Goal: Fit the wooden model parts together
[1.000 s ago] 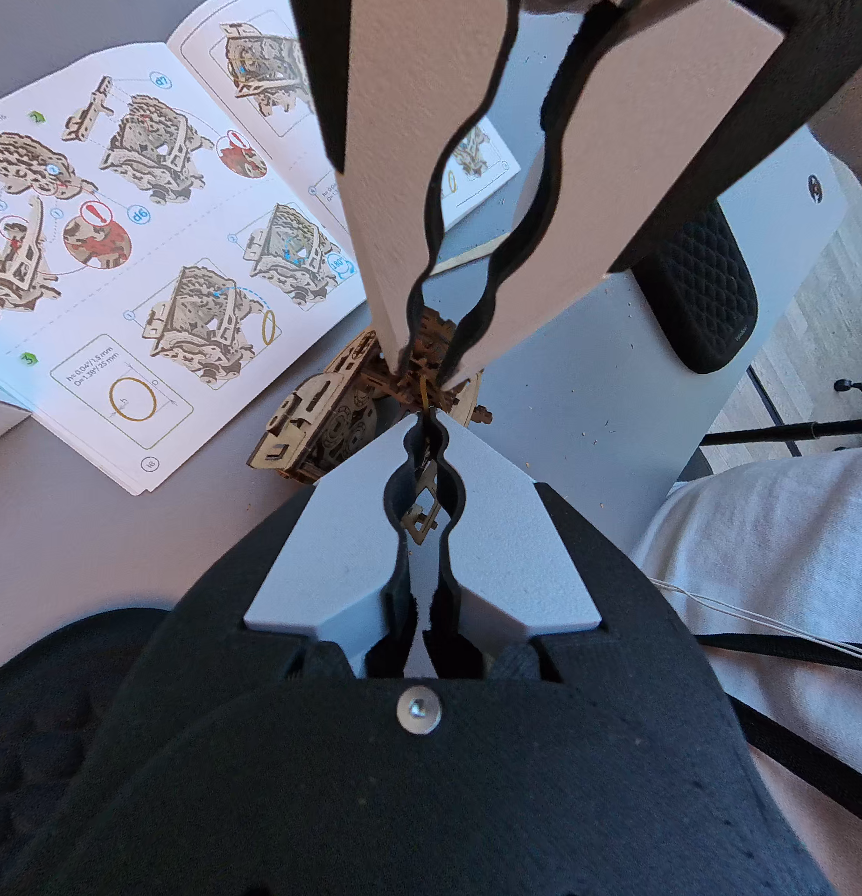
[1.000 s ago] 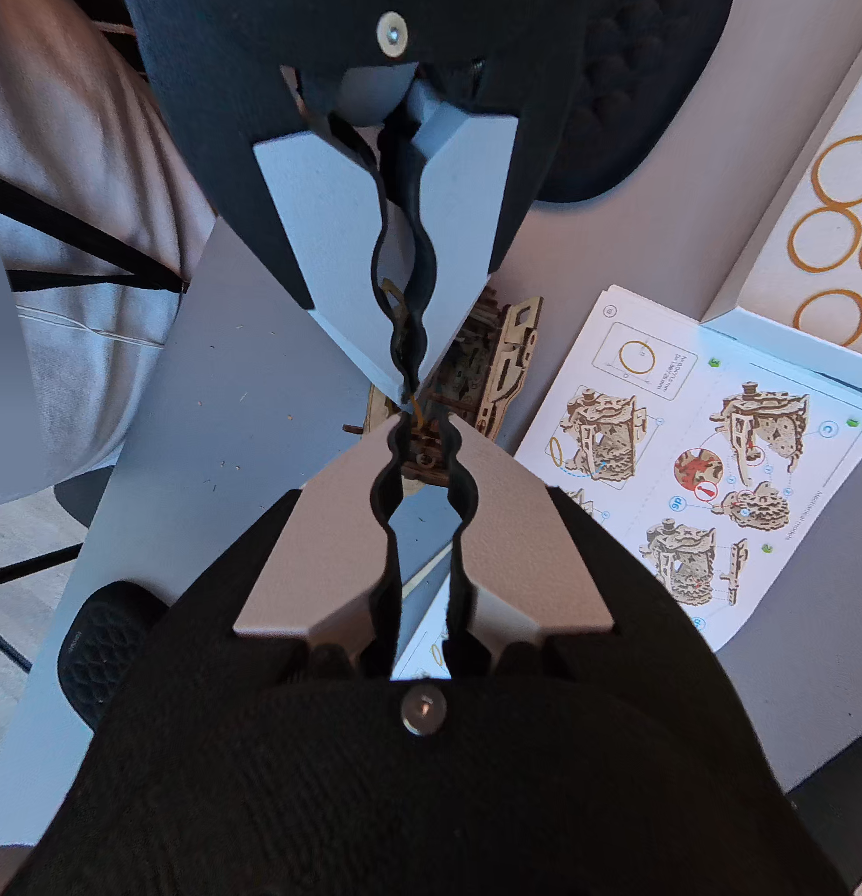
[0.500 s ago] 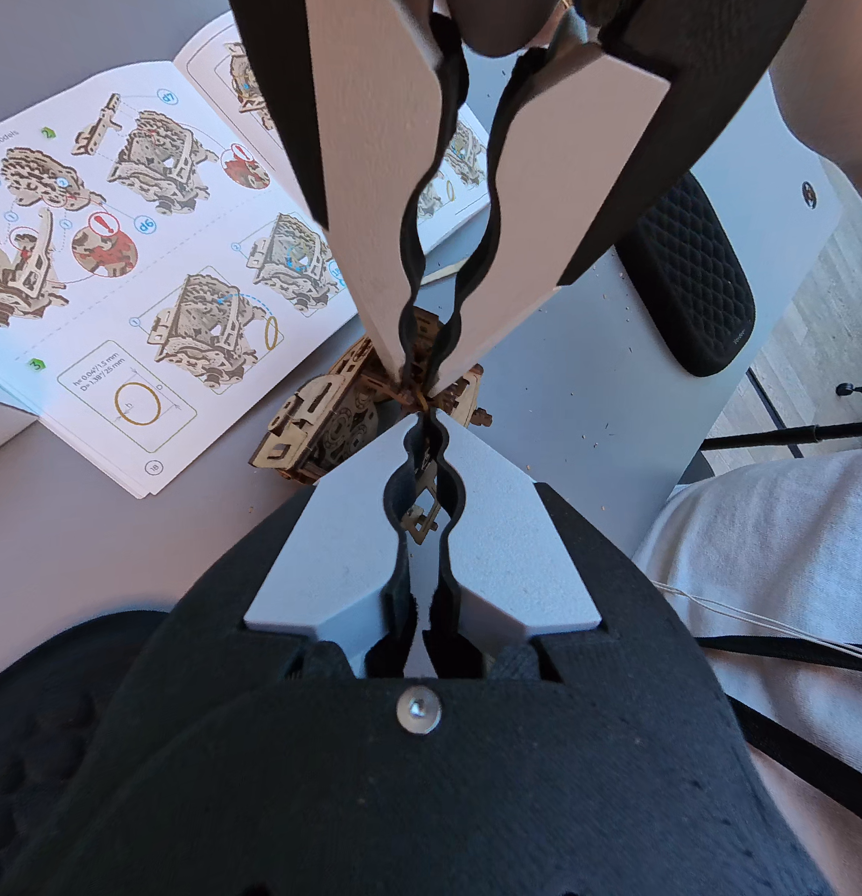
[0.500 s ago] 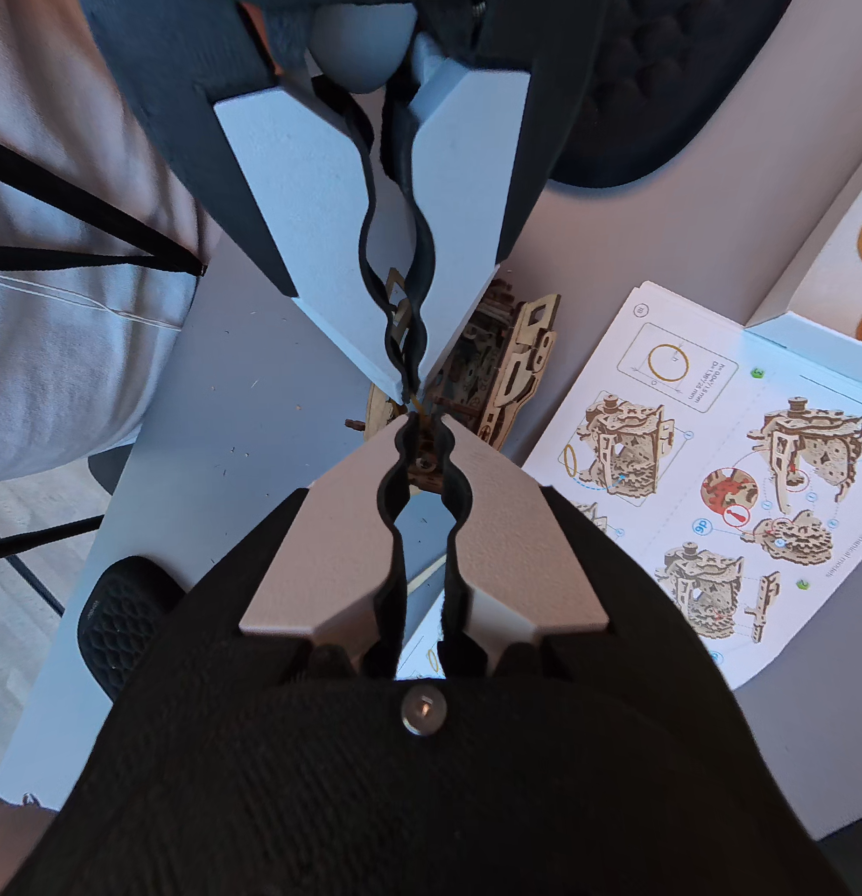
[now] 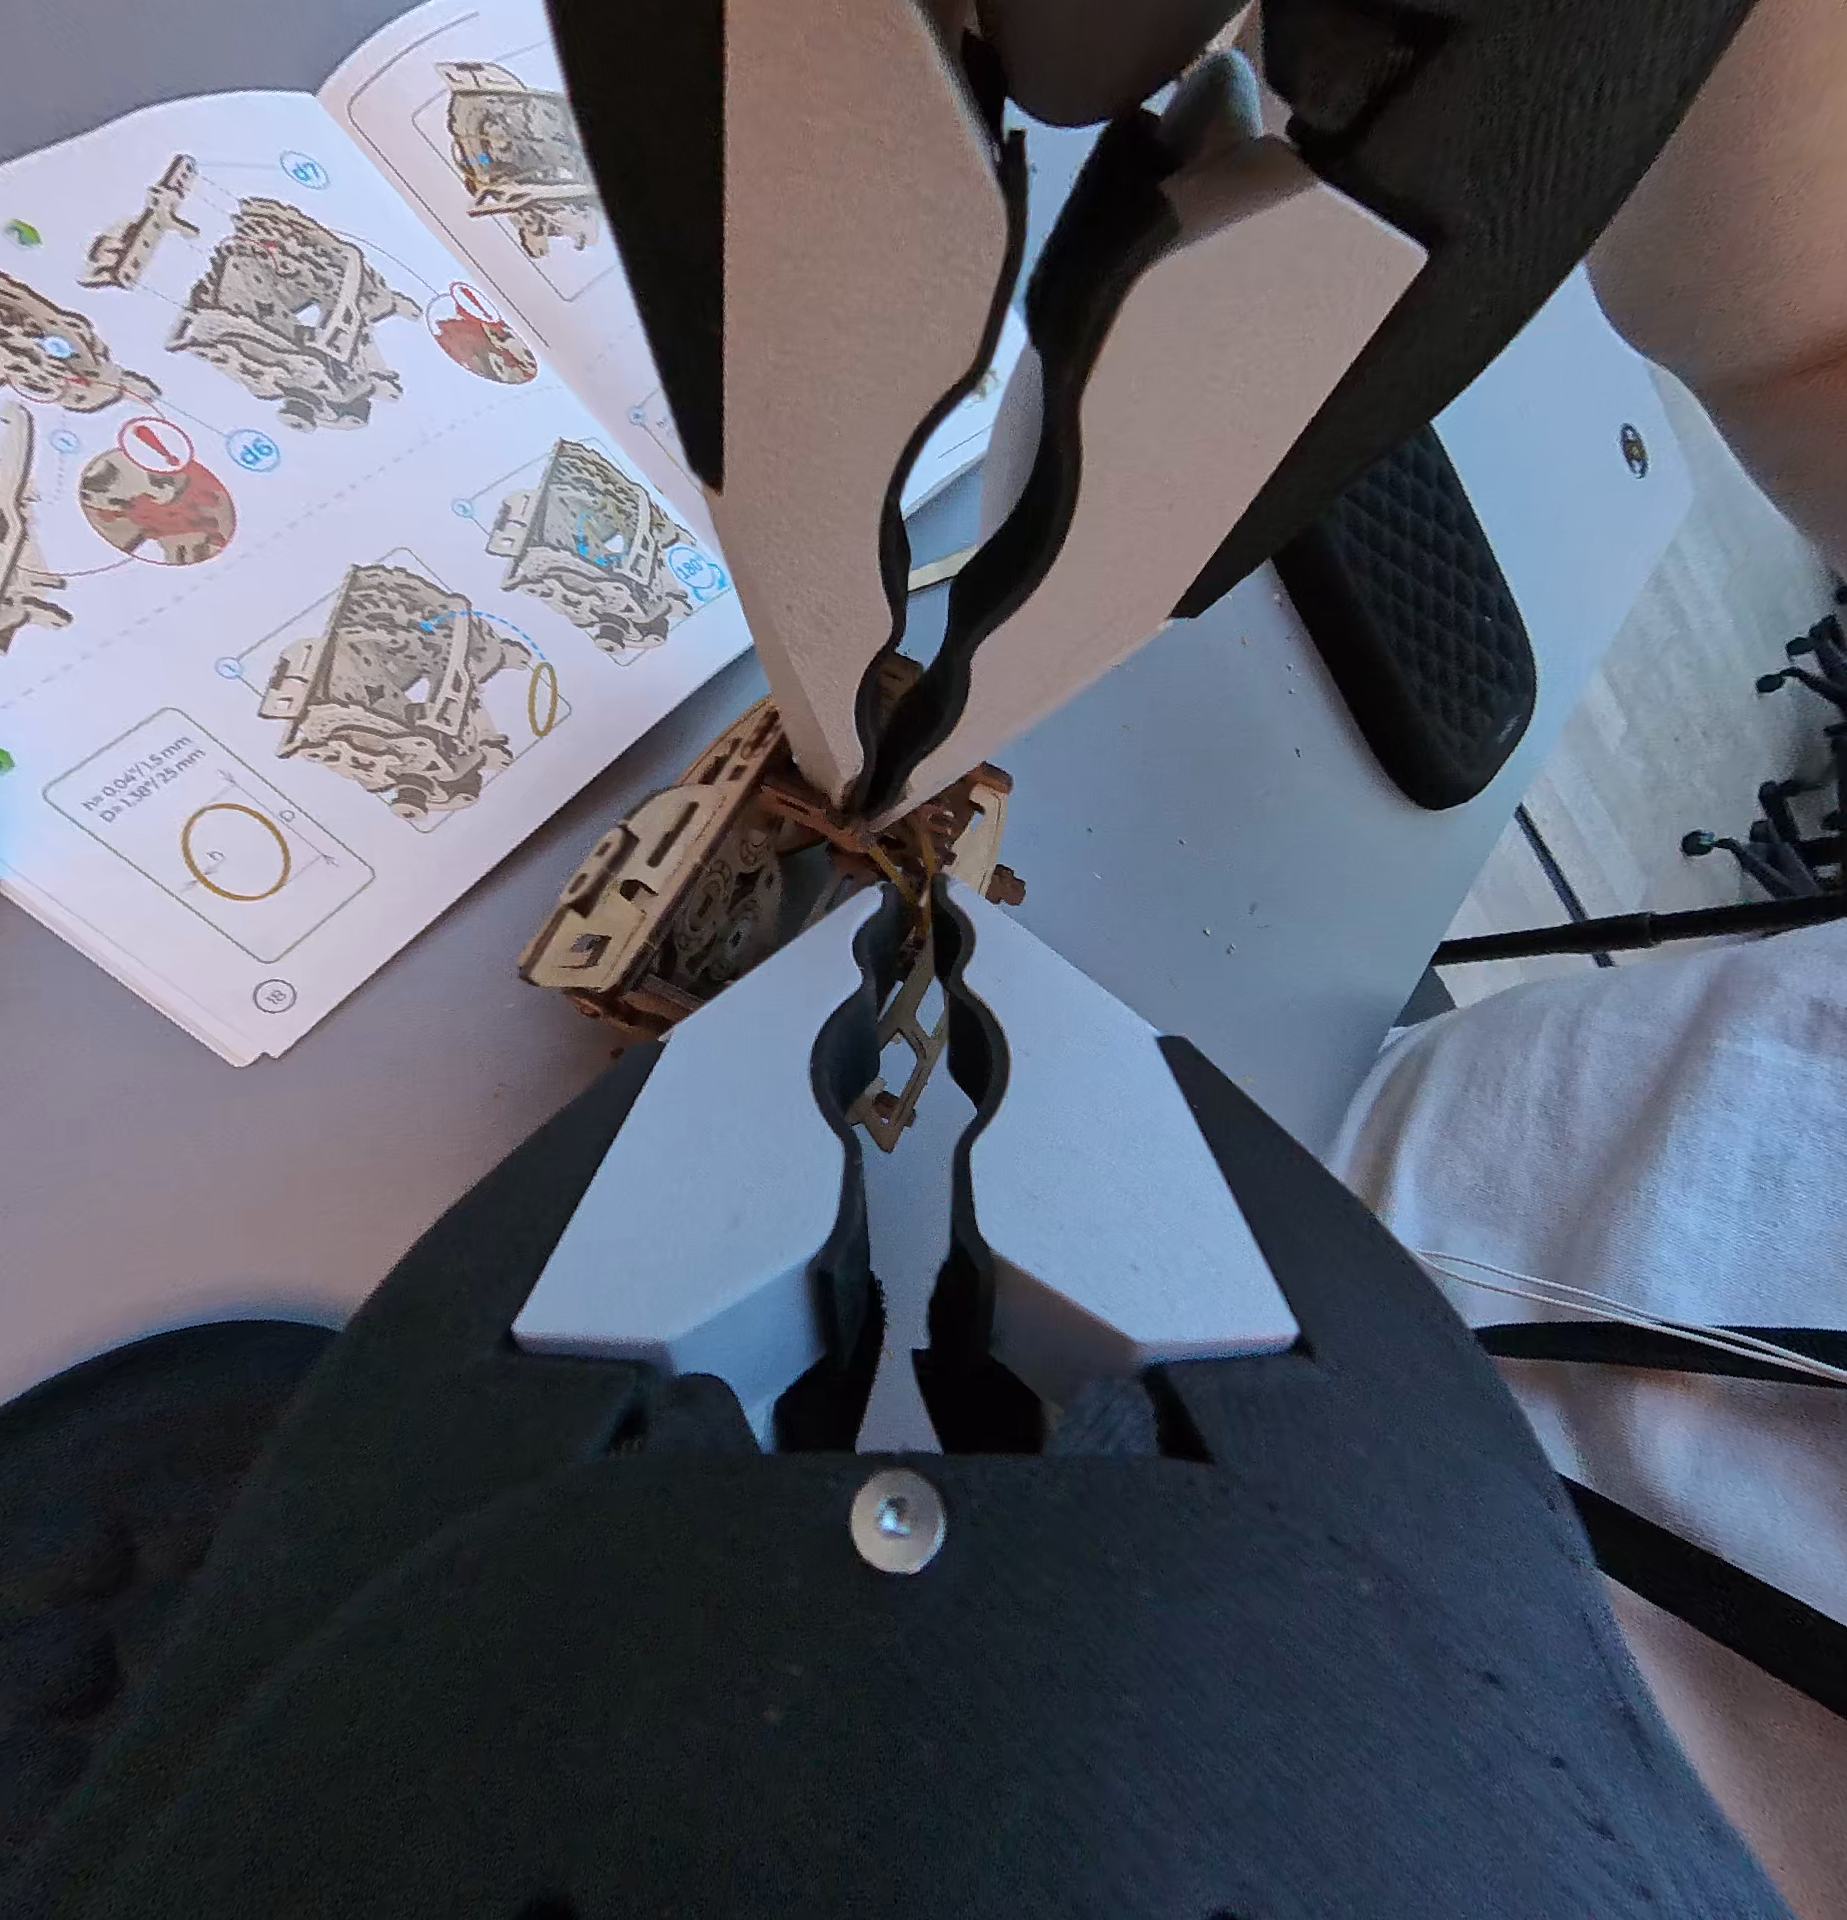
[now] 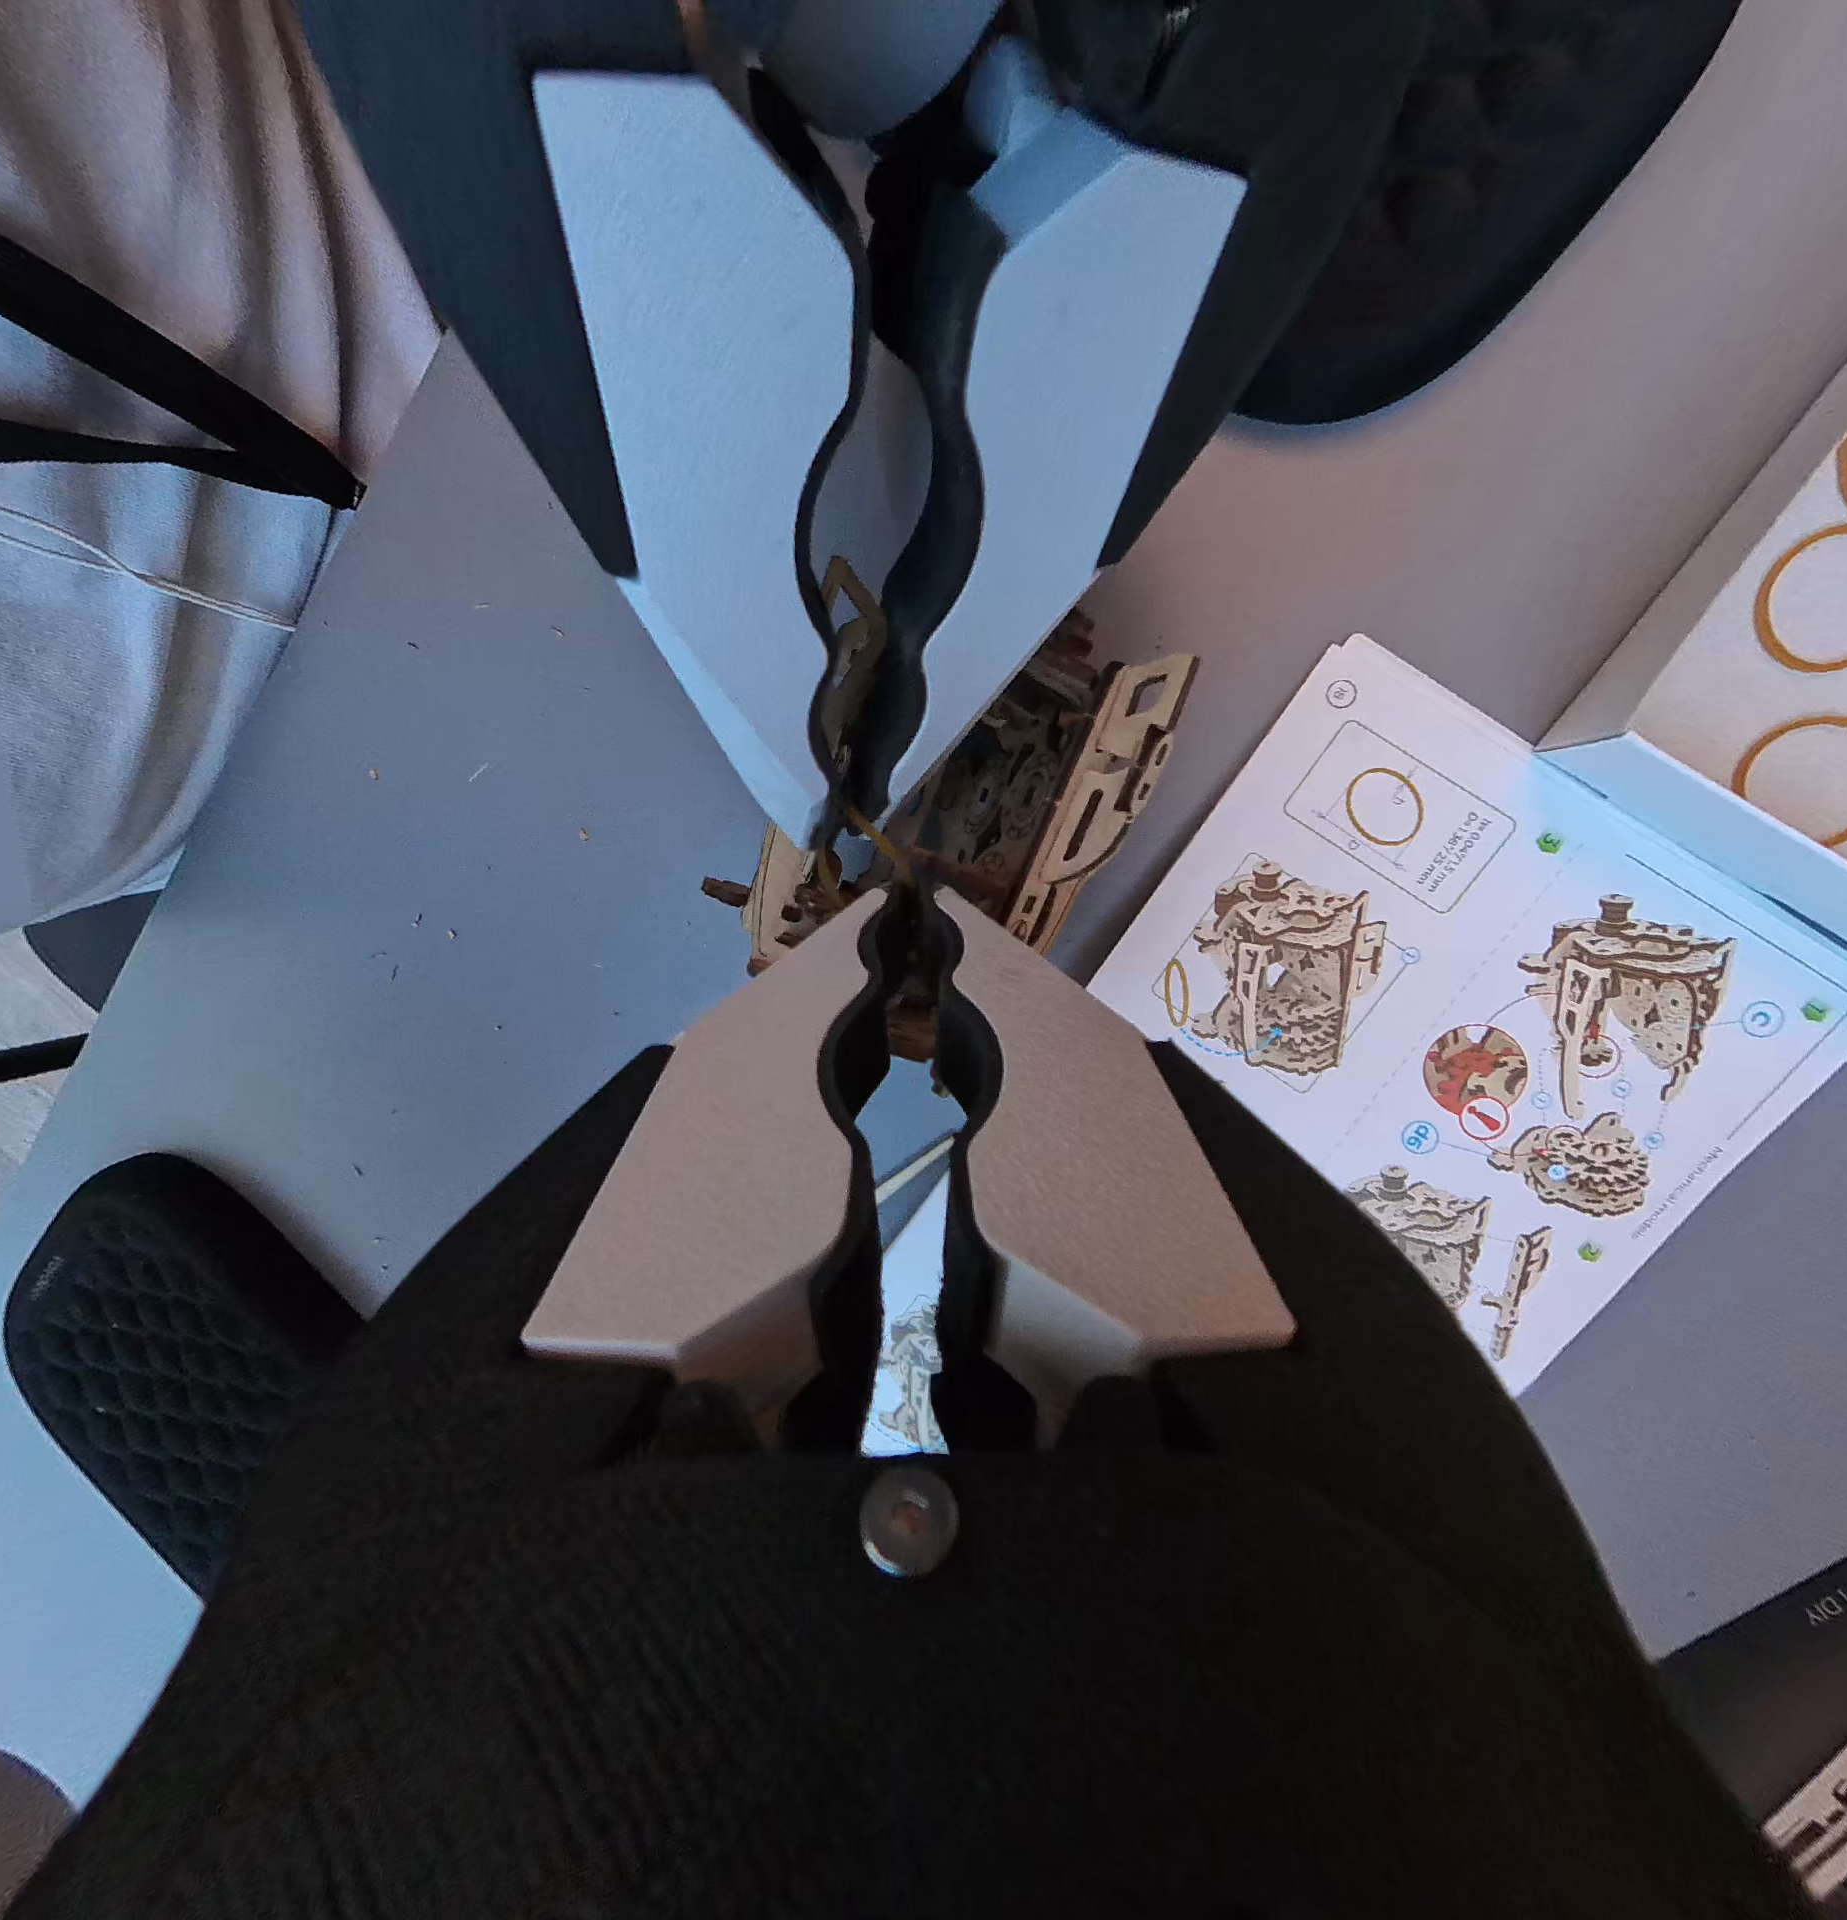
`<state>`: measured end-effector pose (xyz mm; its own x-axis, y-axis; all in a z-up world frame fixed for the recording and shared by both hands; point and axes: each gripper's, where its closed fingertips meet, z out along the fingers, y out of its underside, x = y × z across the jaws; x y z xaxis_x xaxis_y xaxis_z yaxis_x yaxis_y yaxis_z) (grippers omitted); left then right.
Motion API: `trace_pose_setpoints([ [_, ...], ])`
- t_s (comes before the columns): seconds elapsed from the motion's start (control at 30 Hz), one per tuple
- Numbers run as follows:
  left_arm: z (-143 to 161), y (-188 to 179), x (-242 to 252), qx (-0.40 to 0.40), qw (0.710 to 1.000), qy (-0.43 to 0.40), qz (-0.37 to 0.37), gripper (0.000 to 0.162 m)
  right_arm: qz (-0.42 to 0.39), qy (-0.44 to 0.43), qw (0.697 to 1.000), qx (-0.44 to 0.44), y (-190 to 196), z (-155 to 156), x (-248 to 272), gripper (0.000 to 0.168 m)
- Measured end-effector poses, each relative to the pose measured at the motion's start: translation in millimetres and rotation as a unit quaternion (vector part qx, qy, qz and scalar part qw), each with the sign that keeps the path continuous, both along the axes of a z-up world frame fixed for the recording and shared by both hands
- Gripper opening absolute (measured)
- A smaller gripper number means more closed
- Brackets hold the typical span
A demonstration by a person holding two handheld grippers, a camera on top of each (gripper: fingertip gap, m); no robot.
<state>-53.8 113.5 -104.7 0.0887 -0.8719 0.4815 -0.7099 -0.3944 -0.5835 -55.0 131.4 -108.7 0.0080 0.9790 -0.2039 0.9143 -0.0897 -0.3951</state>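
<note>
My left gripper (image 5: 903, 896), with grey-blue fingers, is shut on a small flat wooden part (image 5: 903, 1049) that sits between its pads. My right gripper (image 6: 906, 906), with beige fingers, comes in from the opposite side, tip to tip with the left. Its tips are shut on a thin yellow rubber band (image 6: 879, 840) that runs across to the left gripper's tips. Both meet just above the wooden gear model (image 5: 649, 904), which lies on the grey table and is partly hidden behind the fingers. In the right wrist view the model (image 6: 1075, 790) and the held part (image 6: 851, 634) show too.
An open instruction booklet (image 5: 275, 540) lies beside the model, also in the right wrist view (image 6: 1501, 1039). A tray with spare rubber bands (image 6: 1812, 623) lies beyond it. A black padded rest (image 5: 1418, 623) lies at the table edge, where a person's lap (image 5: 1625, 1143) shows. My left and right fingertips are right by each other.
The right gripper has tilted and come closer to the left one. The yellow band now shows stretched between the two pairs of tips. The left gripper keeps its hold on the wooden part.
</note>
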Motion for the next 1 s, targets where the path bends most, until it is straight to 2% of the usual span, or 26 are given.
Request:
trace_pose_setpoints([
  [0.1, 1.8, -3.8, -0.8, -0.018, 1.000, -0.005, -0.006, 0.005, 0.004, -0.004, 1.000, 0.008, 0.6, -0.7, 0.9, 0.000],
  [0.23, 0.3, -0.7, -1.8, 0.000, 1.000, 0.002, -0.005, 0.000, 0.008, 0.005, 1.000, 0.017, 0.4, 2.4, -0.6, 0.000],
  [0.77, -5.4, 7.3, 1.8, 0.063, 0.997, 0.034, -0.027, 0.000, 0.001, 0.036, 0.999, 0.008, -4.3, 15.0, -2.1, 0.000],
  [1.0, -7.8, 6.3, 4.5, 0.045, 0.999, 0.020, -0.015, 0.000, 0.022, 0.044, 0.999, 0.011, -11.2, 8.0, -3.9, 0.000],
])
